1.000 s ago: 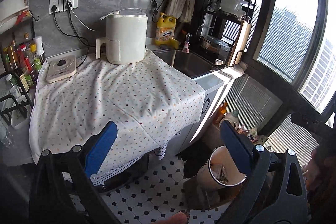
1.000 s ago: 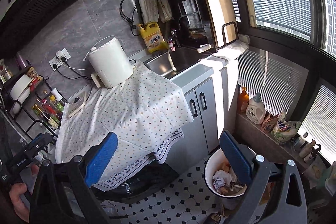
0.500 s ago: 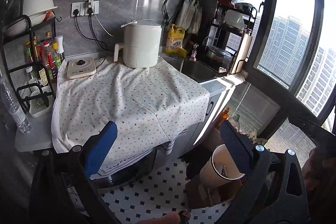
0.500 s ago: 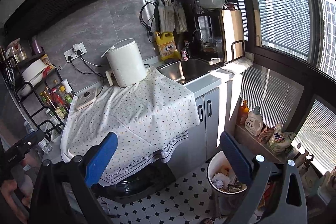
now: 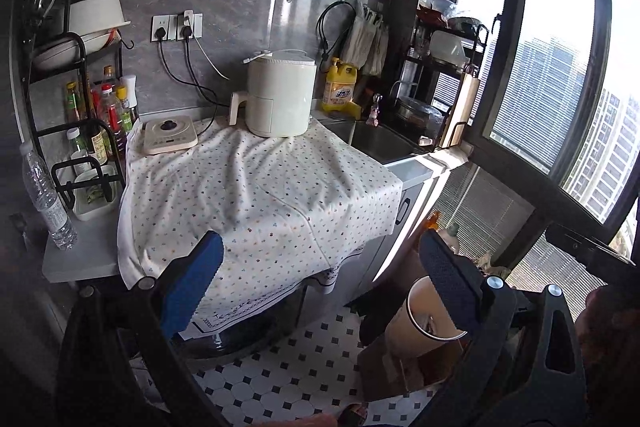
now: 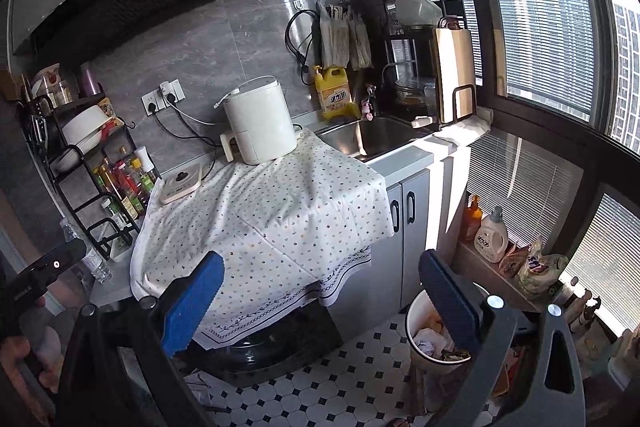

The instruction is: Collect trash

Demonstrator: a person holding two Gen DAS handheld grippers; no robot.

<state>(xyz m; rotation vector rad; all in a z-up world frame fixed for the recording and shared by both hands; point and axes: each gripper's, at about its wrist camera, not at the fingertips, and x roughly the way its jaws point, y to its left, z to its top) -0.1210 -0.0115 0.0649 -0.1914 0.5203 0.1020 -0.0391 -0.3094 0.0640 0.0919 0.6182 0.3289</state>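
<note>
A white trash bin holding crumpled paper and wrappers stands on the tiled floor by the grey cabinet; it also shows in the left wrist view, partly behind a finger. My left gripper is open and empty, held high in front of the counter. My right gripper is open and empty, its right finger over the bin's rim. A dotted white cloth covers the counter, and no loose trash shows on it.
A white air fryer, an induction plate, a yellow detergent jug and a sink line the counter. A bottle rack and water bottle stand left. Detergent bottles sit on the window ledge.
Both grippers have risen and pulled back from the counter, so more of the wall, hood and racks shows. Both stay open and empty.
</note>
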